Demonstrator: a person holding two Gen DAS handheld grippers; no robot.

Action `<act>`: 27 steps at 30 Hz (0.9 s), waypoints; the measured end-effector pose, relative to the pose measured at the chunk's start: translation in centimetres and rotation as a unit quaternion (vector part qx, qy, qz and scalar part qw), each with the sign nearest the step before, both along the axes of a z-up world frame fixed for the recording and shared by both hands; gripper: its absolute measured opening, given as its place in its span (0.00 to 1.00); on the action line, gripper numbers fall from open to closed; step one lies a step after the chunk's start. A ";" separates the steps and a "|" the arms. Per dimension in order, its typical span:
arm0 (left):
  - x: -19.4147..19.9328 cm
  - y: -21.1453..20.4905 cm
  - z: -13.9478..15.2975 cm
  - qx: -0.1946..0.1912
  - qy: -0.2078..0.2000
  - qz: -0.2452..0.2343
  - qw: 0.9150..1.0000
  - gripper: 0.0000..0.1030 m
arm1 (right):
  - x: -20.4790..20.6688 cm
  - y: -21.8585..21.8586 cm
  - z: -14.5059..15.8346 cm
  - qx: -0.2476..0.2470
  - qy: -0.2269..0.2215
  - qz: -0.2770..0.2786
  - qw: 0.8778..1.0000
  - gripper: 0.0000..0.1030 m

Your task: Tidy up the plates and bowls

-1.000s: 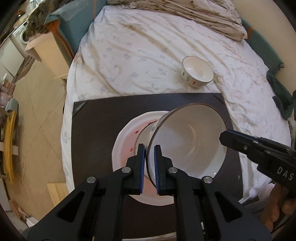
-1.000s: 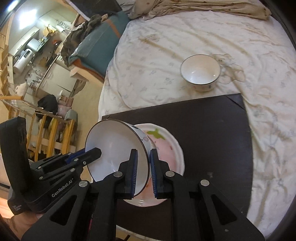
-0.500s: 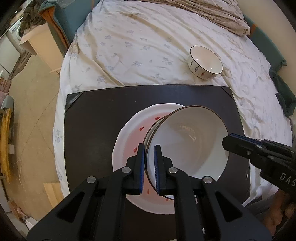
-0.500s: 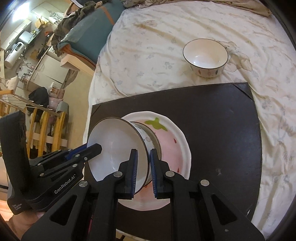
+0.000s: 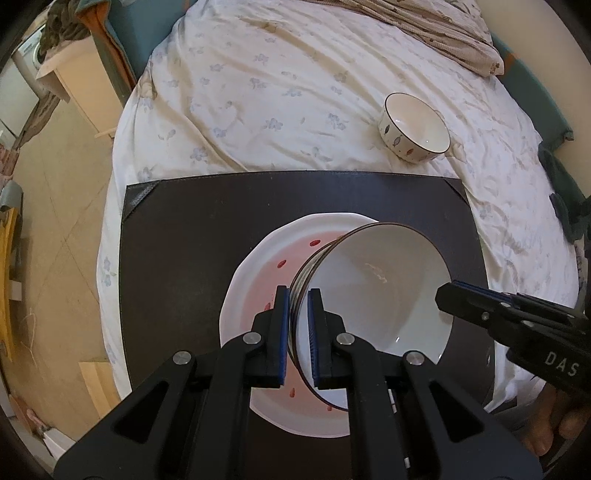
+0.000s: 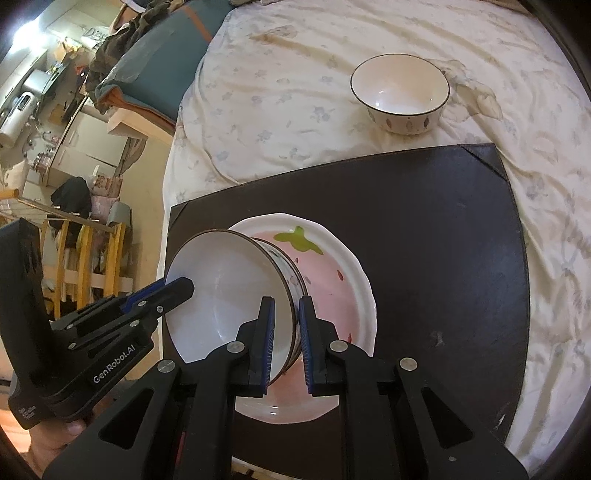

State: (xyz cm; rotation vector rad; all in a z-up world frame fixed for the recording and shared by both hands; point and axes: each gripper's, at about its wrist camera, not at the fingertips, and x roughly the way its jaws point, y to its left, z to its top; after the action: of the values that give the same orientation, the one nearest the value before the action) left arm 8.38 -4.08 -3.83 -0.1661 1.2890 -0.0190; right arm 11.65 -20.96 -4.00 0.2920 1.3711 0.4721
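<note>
A large white bowl with a dark rim point(image 5: 373, 295) point(image 6: 229, 295) sits over a pink strawberry-pattern plate point(image 5: 258, 280) point(image 6: 332, 280) on a dark brown mat point(image 5: 192, 229) point(image 6: 424, 229). My left gripper point(image 5: 297, 325) is shut on the bowl's left rim. My right gripper point(image 6: 286, 332) is shut on the bowl's right rim; it also shows in the left wrist view point(image 5: 447, 293). I cannot tell if the bowl touches the plate. A smaller white bowl with leaf marks point(image 5: 413, 127) point(image 6: 400, 94) stands on the bedsheet beyond the mat.
The mat lies on a bed with a white flowered sheet point(image 5: 277, 92). A rumpled beige blanket point(image 5: 436, 33) lies at the far end. A wooden bedside unit point(image 5: 70, 85) and floor are to the left. A green cloth point(image 5: 569, 218) lies at the right edge.
Both grippers have lowered the large bowl toward the plate, and it sits more level now. The small bowl has not moved.
</note>
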 end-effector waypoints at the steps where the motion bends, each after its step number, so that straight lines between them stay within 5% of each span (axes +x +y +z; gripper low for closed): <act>1: 0.0 0.1 0.1 -0.003 -0.001 0.003 1.000 0.07 | 0.0 -0.1 0.0 0.002 0.002 -0.002 1.000 0.14; 10: -0.4 1.1 2.5 -0.024 -0.039 0.011 0.999 0.07 | 0.2 -0.8 1.1 0.035 -0.014 -0.008 0.999 0.14; 27: 0.7 1.4 1.4 -0.036 -0.027 0.019 0.999 0.07 | 1.7 -0.4 0.5 0.039 -0.026 -0.018 0.999 0.14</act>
State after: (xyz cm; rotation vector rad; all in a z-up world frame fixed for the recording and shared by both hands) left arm 9.12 -2.73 -2.44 -0.2502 1.2327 -0.0376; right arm 13.35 -21.40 -3.49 0.3640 1.2960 0.5006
